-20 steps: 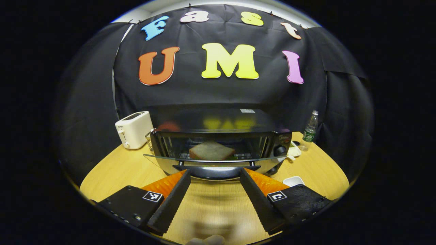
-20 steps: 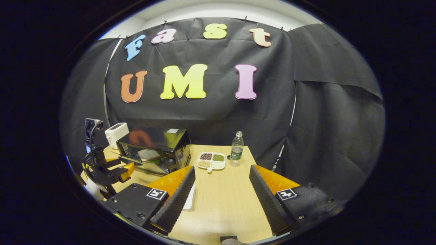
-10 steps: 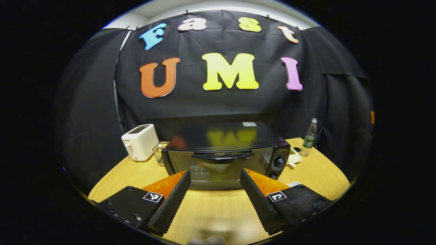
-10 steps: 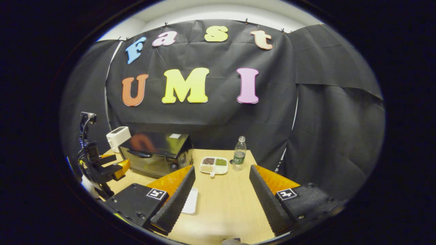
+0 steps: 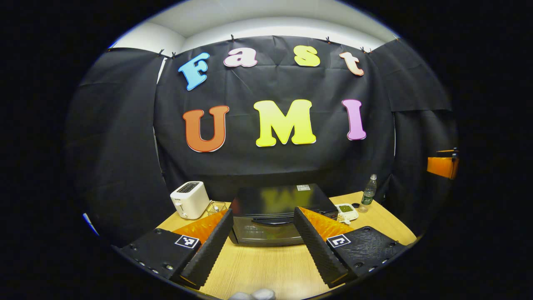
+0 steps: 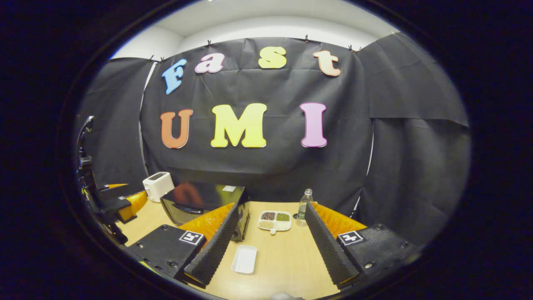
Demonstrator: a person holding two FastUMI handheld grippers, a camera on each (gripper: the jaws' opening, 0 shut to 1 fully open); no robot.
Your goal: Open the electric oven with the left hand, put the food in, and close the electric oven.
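One electric oven (image 6: 206,206) sits on the counter (image 6: 283,254), door shut, and everything counts off from it. One white toaster (image 6: 158,186) stands just behind its far side. One wire basket (image 5: 215,206) is tucked between toaster and oven. One divided dish (image 6: 274,221) lies just past the oven's knob end, with four compartments, three of them filled. One water bottle (image 6: 305,201) stands upright beyond that dish. One empty white tray (image 6: 244,259) lies in front of the oven. Two grippers (image 6: 268,233) (image 5: 261,235) are up, two fingers (image 6: 212,246) each.
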